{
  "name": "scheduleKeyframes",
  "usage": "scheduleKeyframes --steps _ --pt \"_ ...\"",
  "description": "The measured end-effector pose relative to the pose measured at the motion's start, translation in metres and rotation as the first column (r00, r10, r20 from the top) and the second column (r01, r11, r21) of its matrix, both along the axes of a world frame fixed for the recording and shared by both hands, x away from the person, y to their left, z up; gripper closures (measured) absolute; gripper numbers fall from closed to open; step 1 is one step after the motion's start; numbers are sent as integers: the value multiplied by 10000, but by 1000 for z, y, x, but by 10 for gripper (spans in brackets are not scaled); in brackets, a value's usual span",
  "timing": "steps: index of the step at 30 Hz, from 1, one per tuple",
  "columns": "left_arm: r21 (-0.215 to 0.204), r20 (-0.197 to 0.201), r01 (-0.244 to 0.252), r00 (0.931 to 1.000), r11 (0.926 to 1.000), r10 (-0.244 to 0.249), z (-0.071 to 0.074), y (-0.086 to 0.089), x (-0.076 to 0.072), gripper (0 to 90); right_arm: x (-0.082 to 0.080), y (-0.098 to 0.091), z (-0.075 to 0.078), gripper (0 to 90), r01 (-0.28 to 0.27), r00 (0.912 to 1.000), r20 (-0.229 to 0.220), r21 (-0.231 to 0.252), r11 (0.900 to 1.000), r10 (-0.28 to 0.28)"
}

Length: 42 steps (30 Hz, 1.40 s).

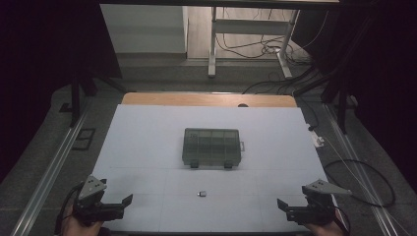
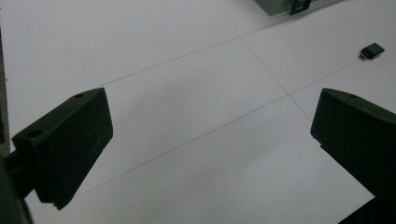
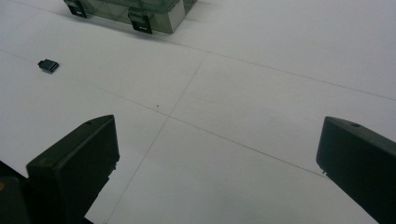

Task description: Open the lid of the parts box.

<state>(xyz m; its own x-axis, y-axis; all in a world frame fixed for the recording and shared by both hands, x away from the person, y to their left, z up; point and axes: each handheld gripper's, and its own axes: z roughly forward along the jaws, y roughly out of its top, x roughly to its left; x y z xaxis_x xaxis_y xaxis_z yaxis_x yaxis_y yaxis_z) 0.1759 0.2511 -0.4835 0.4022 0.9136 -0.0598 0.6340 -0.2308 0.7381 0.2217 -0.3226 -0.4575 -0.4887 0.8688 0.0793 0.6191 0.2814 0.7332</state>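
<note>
Two latches clear on right gripper view, box whole — overhead

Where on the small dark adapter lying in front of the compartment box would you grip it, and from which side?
Grip the small dark adapter across its narrow width, coming from above: it lies flat on the white table, clear of the compartment box, leaving only its sides free for the jaws.

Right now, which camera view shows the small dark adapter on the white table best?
The right gripper view: the small dark adapter lies near and unblocked, its metal plug end visible. The left gripper view shows it near the frame's right edge. The high view shows it as a tiny speck before the closed compartment box.
</note>
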Motion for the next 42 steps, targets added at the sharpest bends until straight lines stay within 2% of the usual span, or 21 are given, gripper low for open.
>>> scheduleKeyframes --steps 8,24,28,32,37,42 --pt "-62 3 12 10000 10000 -12 0 0 0 0 1 -3 0 0 165 9998 -65 246 9996 -164" --pt "-257 -118 127 9998 9996 -131 0 2 2 0 2 -1 0 0 -37 9998 -182 211 9998 41" --pt "-159 -147 178 9997 9997 -180 0 1 2 0 2 -1 0 0 -133 9997 -200 189 9997 137" --pt "-359 -15 351 9994 9987 -352 1 -2 5 0 3 1 0 0 -302 9992 -250 136 9995 305" --pt "-300 15 691 9976 9972 -691 1 -5 9 0 7 4 1 0 -535 9984 -175 186 9984 538" --pt "-422 132 1117 9937 9928 -1112 0 -7 15 0 11 3 3 0 -756 9971 -26 267 9968 757"
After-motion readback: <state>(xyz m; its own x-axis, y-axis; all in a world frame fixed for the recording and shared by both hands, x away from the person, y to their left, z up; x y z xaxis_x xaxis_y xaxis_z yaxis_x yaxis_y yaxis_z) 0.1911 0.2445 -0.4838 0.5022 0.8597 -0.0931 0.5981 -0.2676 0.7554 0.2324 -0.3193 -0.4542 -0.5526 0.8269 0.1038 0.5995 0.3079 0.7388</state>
